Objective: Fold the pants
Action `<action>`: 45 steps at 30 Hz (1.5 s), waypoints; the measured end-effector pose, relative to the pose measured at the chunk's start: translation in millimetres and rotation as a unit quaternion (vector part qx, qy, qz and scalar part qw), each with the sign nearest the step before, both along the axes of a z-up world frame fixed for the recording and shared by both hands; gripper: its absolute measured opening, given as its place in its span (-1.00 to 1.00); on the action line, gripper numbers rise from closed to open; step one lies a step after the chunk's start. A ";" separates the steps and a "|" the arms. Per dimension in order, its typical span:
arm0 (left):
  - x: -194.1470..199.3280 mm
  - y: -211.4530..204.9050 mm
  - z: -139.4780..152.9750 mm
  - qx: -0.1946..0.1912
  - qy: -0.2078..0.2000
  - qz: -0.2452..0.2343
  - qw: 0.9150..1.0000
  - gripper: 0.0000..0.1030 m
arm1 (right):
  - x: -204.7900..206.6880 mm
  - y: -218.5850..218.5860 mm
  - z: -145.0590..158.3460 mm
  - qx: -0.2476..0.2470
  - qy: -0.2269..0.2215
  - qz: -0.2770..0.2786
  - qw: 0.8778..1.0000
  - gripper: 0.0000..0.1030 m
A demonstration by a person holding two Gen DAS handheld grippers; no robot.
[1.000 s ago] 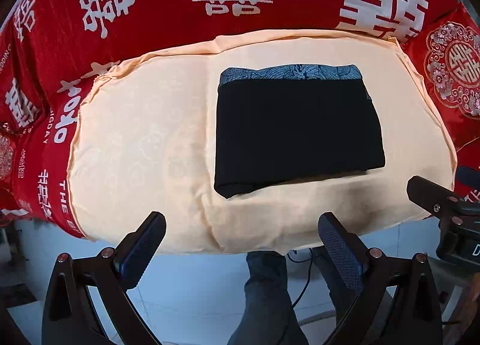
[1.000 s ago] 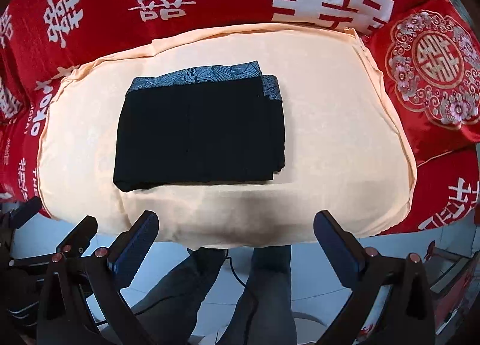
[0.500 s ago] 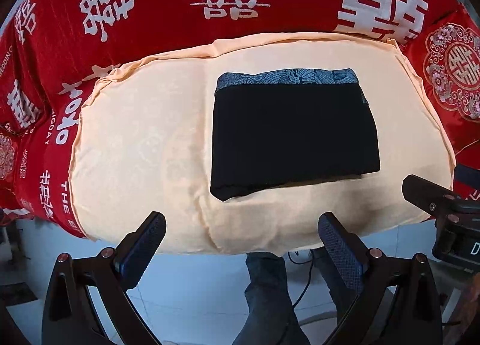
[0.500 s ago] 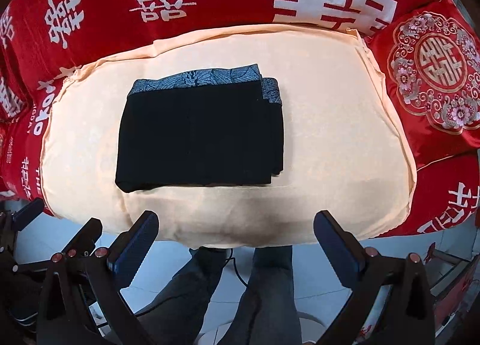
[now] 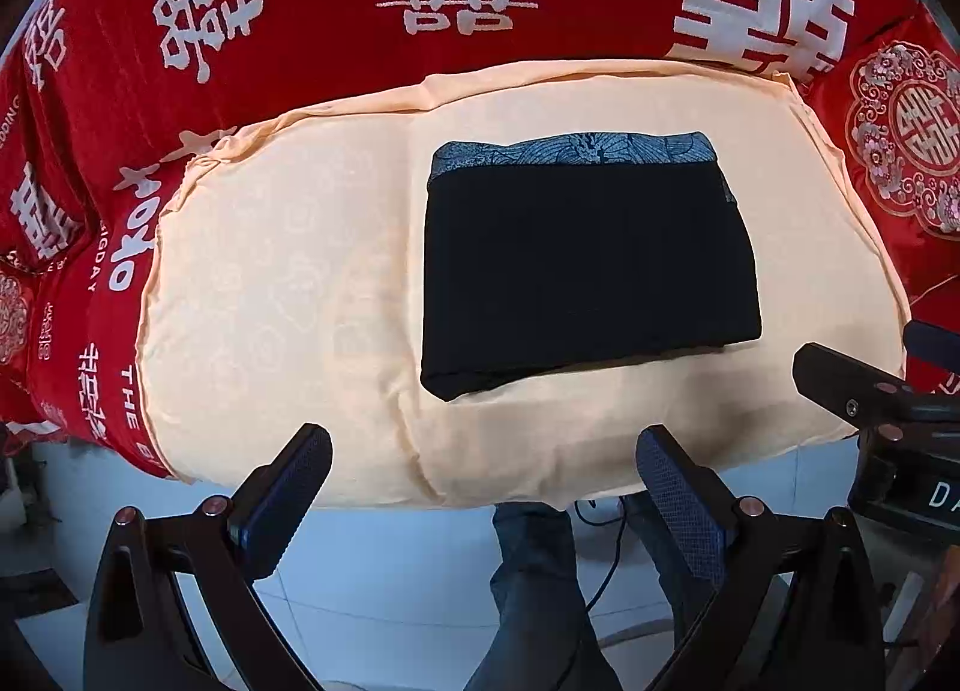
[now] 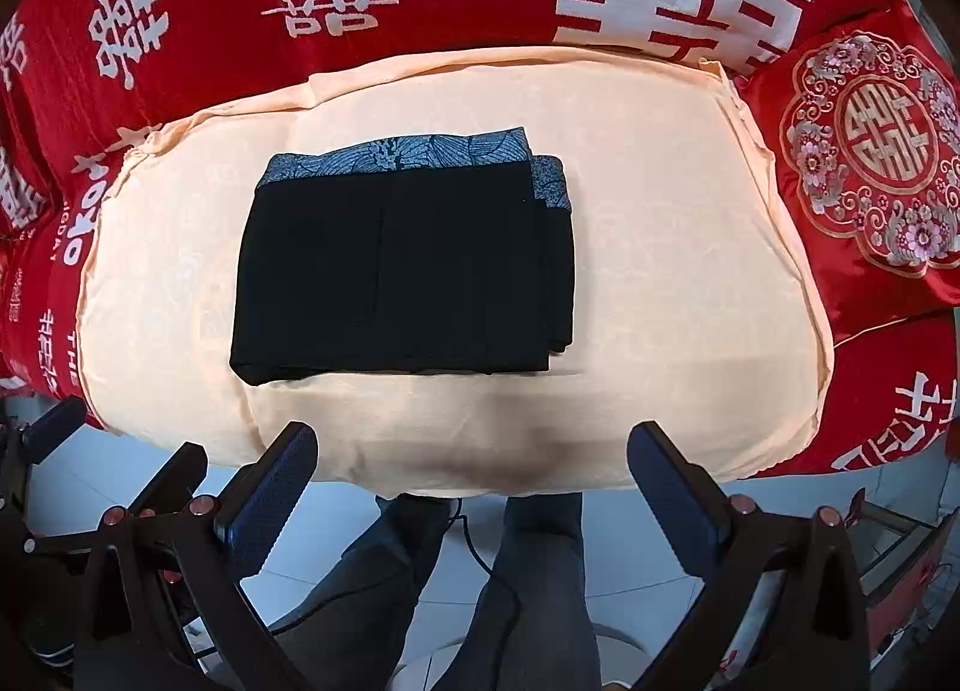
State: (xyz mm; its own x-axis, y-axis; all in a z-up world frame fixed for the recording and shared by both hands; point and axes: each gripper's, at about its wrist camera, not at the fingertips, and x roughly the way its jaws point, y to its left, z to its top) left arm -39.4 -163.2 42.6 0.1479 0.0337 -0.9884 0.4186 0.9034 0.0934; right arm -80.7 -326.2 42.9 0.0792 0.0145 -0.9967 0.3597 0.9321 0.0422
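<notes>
Black pants (image 5: 588, 265) lie folded into a flat rectangle on a peach cloth (image 5: 270, 301), their blue patterned waistband along the far edge. They also show in the right wrist view (image 6: 402, 271), with stacked layers at the right edge. My left gripper (image 5: 483, 472) is open and empty, held off the near edge of the cloth, well short of the pants. My right gripper (image 6: 471, 469) is open and empty, also off the near edge. Neither touches the pants.
The peach cloth (image 6: 690, 271) covers a bed with a red quilt (image 5: 360, 0) bearing white characters. A red embroidered cushion (image 6: 870, 150) lies at the right. The person's legs (image 6: 528, 583) and a cable stand on the tiled floor below. The right gripper's body (image 5: 888, 421) shows at the right.
Both grippers have drawn back a little toward the near edge, so the pants sit slightly higher in both views. The pants have not moved. Both grippers stay open.
</notes>
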 end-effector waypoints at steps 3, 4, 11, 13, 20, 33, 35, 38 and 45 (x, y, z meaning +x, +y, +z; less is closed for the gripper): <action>0.4 -0.8 -0.1 0.000 0.001 0.000 1.000 0.97 | 0.2 0.0 -1.1 0.000 0.002 0.000 1.000 1.00; 0.5 -0.9 -0.2 0.000 0.001 0.000 1.000 0.97 | 0.2 0.1 -1.2 0.000 0.001 -0.001 1.000 1.00; 0.3 -1.7 0.1 -0.002 0.003 0.000 1.000 0.97 | 0.7 -3.0 -2.0 0.000 0.003 0.000 1.000 1.00; 0.7 -1.9 0.2 -0.001 0.003 -0.001 1.000 0.97 | 0.5 -3.1 -2.2 0.001 0.002 -0.001 1.000 1.00; 1.5 -1.7 0.0 -0.001 0.004 -0.003 1.000 0.97 | 1.0 -4.7 -2.6 0.002 0.002 0.001 1.000 1.00; 1.2 -1.3 0.0 0.002 0.002 -0.007 1.000 0.97 | 0.7 0.3 -4.0 0.003 0.004 0.000 1.000 1.00; 0.7 -0.9 -0.1 0.002 0.003 -0.007 1.000 0.97 | 0.6 1.0 -4.0 0.004 0.004 -0.001 1.000 1.00; 0.1 -0.5 -0.4 0.001 0.003 -0.008 1.000 0.97 | 0.6 1.2 -4.0 0.004 0.004 -0.001 1.000 1.00; -2.0 0.9 0.3 -0.002 -0.002 -0.009 1.000 0.97 | 1.2 0.7 -3.9 0.003 0.004 0.001 1.000 1.00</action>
